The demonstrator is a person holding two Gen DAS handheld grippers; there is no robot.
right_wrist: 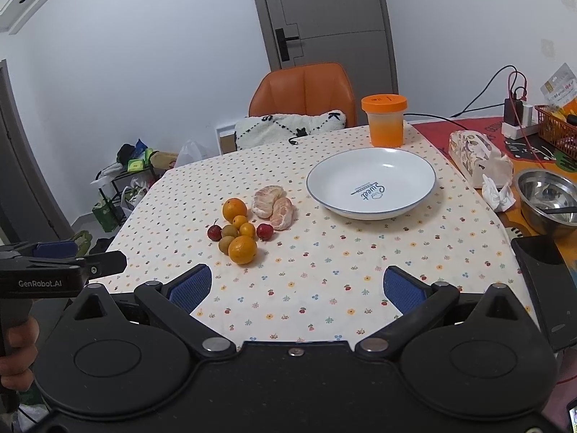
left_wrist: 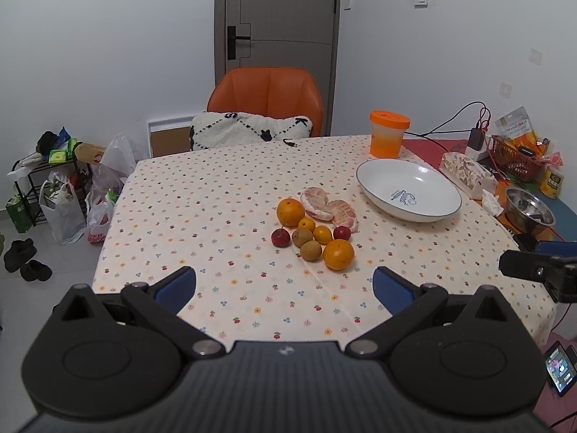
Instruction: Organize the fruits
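Left gripper (left_wrist: pixel 285 290) and right gripper (right_wrist: pixel 297 287) hover wide open, seemingly empty, short of the fruit pile (left_wrist: pixel 314 229).

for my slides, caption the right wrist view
Open right claw faces clustered fruit beside an empty white plate.

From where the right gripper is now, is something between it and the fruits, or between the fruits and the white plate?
Nothing visible. Only bare tablecloth lies between the open right gripper and the fruit pile, and between the pile and the empty white plate.
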